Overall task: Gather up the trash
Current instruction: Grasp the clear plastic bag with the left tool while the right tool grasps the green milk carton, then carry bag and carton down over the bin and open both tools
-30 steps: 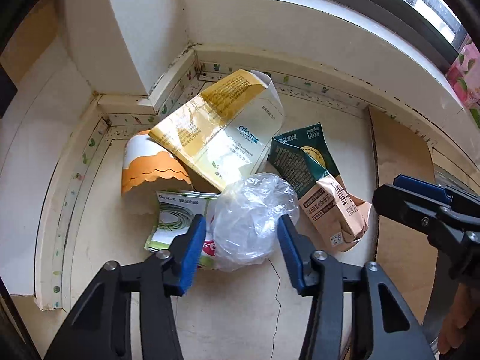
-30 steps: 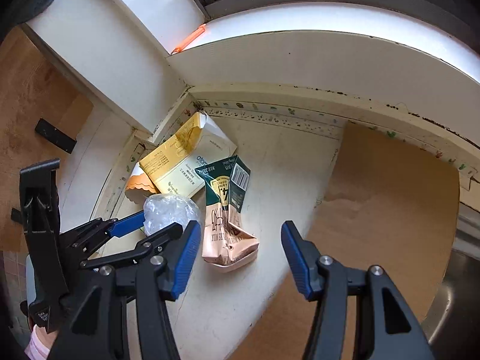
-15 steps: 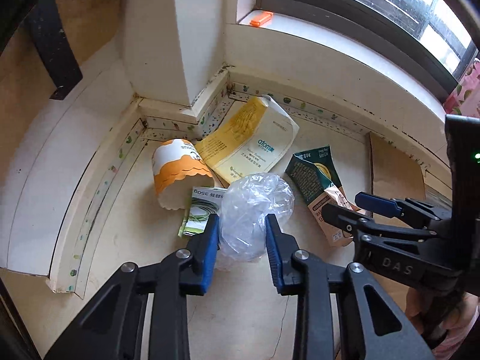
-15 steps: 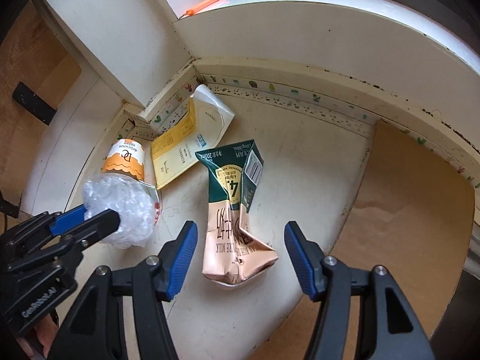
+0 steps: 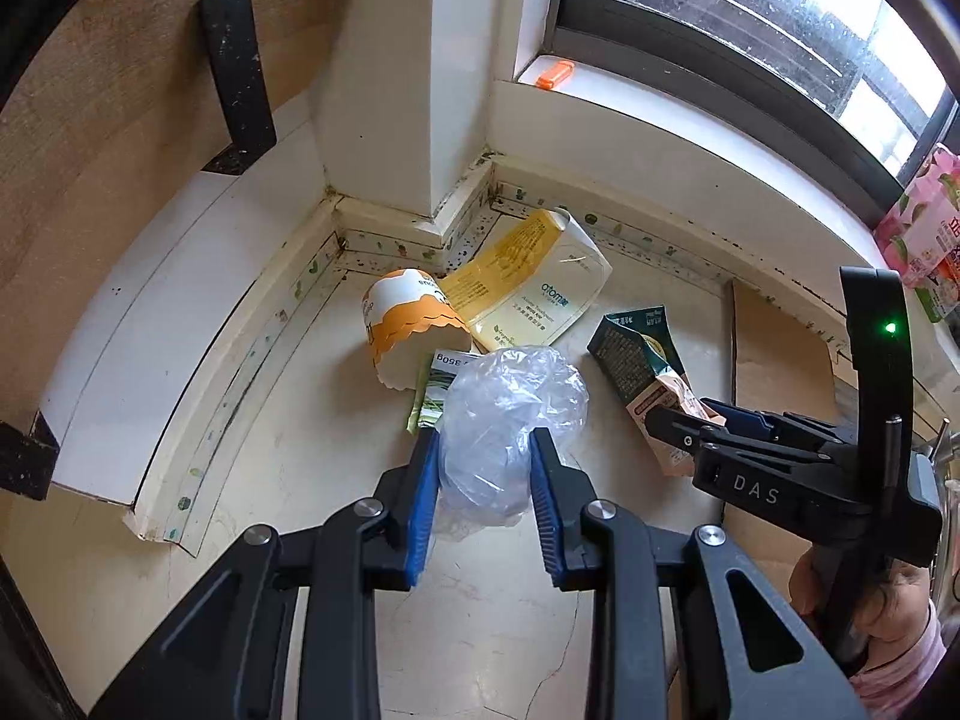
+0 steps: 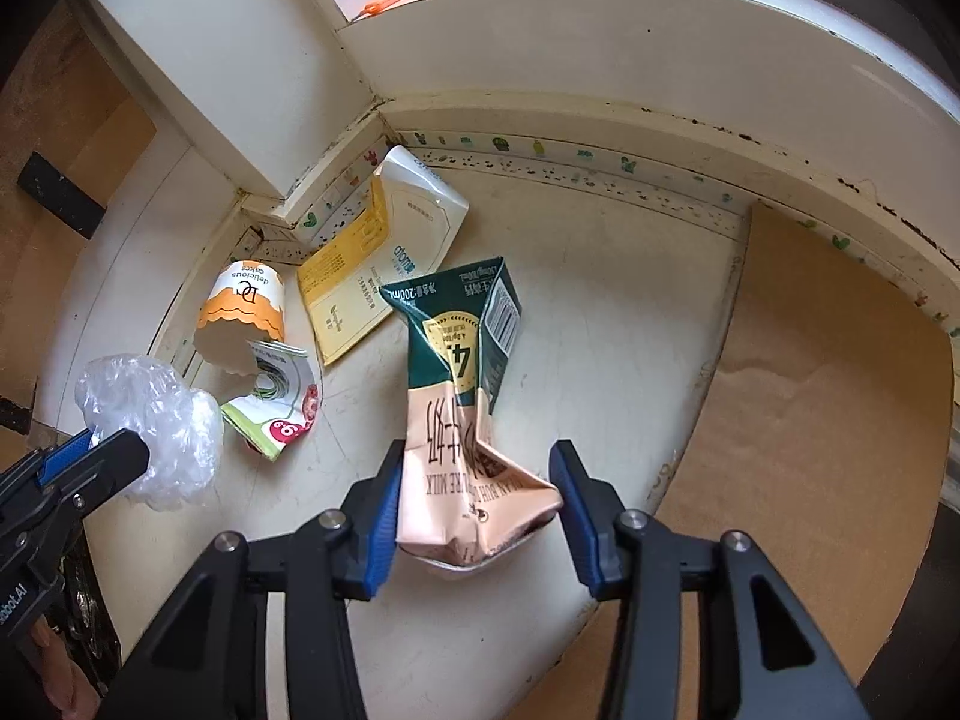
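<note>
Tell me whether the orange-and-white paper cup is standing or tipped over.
Tipped over. The paper cup lies on its side on the floor, its open mouth facing sideways over the green-and-white wrapper.

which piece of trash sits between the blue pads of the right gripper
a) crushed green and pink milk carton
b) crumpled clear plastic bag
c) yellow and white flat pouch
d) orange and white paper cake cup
a: in the right wrist view the crushed green and pink milk carton lies between the right gripper pads, whose jaws are closing on it.
</note>
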`<state>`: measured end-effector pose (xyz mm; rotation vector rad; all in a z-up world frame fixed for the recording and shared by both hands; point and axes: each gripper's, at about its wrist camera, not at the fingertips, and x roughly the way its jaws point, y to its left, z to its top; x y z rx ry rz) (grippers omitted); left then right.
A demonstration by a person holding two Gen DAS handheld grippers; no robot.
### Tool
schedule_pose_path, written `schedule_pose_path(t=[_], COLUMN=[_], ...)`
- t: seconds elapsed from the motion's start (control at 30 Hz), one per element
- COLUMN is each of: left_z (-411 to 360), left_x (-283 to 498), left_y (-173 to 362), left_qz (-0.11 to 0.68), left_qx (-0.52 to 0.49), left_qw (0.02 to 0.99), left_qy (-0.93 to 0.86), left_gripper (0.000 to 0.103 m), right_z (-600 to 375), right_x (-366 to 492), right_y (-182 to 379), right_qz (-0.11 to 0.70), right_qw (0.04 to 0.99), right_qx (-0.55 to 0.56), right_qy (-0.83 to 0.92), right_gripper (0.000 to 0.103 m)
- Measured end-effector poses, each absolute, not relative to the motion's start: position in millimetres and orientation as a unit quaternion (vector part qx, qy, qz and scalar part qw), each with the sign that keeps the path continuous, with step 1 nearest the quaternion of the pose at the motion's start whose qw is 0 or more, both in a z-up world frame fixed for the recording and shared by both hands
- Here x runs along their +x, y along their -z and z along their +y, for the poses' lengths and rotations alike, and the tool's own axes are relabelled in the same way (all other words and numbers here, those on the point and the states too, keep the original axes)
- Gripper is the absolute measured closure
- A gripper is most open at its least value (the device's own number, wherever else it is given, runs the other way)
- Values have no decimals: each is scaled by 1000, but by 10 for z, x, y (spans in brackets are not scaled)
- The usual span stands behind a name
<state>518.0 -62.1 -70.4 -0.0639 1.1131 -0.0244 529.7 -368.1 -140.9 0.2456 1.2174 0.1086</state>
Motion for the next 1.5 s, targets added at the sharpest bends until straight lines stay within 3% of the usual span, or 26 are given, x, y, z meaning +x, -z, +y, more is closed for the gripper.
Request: schedule_pose_path(t=[0.43,1.07,1.5], left_z=[-545,-62,399], left_x=[4598,2730,1300], left_y=[277,-535,-643], left_qz=[510,477,470], left_qx=[-17,11,21], left_qw=[860,873,867], left_qy=[21,98,165], left_gripper=[76,76,76], right_z=[-3562,-2793,-1866], right_x=[4557,2401,997], right_y=[778,-261,-314], right_qz=[535,461,449], right_qw=[828,865,864], right_qx=[157,198,226], right_qy=[-63,-18,10], right_gripper=[56,56,56])
